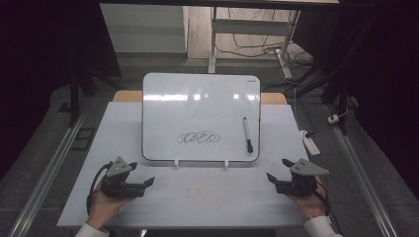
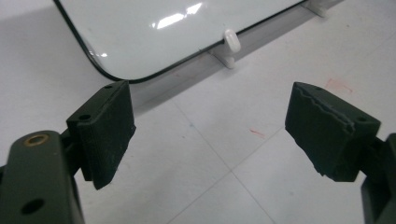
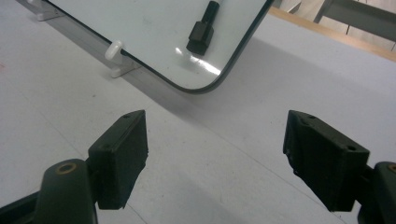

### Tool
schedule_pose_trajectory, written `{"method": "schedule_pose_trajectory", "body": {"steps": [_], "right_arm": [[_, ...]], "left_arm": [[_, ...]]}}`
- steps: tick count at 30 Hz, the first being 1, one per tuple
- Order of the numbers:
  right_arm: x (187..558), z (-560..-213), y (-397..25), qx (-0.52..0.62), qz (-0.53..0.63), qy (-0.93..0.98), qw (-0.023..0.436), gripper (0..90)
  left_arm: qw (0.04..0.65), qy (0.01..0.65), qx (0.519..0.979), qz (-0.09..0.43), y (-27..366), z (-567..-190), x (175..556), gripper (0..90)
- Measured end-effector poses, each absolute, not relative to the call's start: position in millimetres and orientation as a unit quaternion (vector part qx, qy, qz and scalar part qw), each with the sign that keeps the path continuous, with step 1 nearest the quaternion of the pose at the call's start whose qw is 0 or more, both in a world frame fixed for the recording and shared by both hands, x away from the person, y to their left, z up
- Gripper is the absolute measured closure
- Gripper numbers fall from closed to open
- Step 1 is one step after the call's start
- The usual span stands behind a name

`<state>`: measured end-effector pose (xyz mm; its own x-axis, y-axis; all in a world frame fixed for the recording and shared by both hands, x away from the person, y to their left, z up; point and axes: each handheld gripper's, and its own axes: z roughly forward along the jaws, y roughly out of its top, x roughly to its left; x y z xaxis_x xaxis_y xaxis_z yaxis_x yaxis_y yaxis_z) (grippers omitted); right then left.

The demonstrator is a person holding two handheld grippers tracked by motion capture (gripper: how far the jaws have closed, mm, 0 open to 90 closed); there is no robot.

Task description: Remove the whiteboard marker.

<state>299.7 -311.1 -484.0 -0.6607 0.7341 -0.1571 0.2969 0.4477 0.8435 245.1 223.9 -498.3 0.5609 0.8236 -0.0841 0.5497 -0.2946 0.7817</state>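
A whiteboard (image 1: 200, 106) leans upright on small white stands at the middle of the table, with a black scribble (image 1: 198, 138) low on its face. A black marker (image 1: 247, 134) clings to its right side; its cap end (image 3: 201, 29) appears in the right gripper view. My left gripper (image 1: 142, 173) rests on the table in front of the board's lower left corner (image 2: 109, 70), jaws wide apart and empty. My right gripper (image 1: 277, 169) rests in front of the lower right corner (image 3: 205, 86), open too, holding nothing.
The white table top (image 1: 197, 197) has faint red marks (image 2: 254, 133) in front of the board. Two white stand feet (image 1: 176, 163) stick out under the board. A power strip (image 1: 310, 143) and cables lie off the table's right side.
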Motion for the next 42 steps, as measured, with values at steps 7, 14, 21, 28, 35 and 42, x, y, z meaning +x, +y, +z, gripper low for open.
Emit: {"method": "schedule_pose_trajectory", "body": {"steps": [7, 14, 21, 28, 35, 42], "right_arm": [[299.7, -485.2, -309.8, 0.329, 0.420, 0.804, 0.261, 22.9], [298.6, -482.7, -307.9, 0.334, 0.418, 0.802, 0.265, 23.7], [299.3, -482.1, -307.5, 0.338, 0.419, 0.800, 0.263, 25.4], [299.3, -472.6, -300.8, 0.340, 0.423, 0.797, 0.265, 27.1], [305.5, -458.3, -291.1, 0.345, 0.427, 0.790, 0.272, 29.5], [318.1, -448.6, -276.9, 0.357, 0.418, 0.789, 0.275, 31.0]], "left_arm": [[0.401, 0.439, 0.786, 0.167, 229.5, -502.4, 244.1, 16.6], [0.400, 0.438, 0.787, 0.167, 229.5, -502.6, 244.0, 16.6], [0.396, 0.436, 0.790, 0.168, 227.7, -502.7, 245.8, 16.7], [0.393, 0.434, 0.793, 0.169, 225.7, -504.3, 246.0, 17.1], [0.388, 0.431, 0.797, 0.166, 224.3, -506.8, 247.5, 17.3], [0.385, 0.430, 0.799, 0.169, 224.1, -507.6, 248.1, 17.4]]}}
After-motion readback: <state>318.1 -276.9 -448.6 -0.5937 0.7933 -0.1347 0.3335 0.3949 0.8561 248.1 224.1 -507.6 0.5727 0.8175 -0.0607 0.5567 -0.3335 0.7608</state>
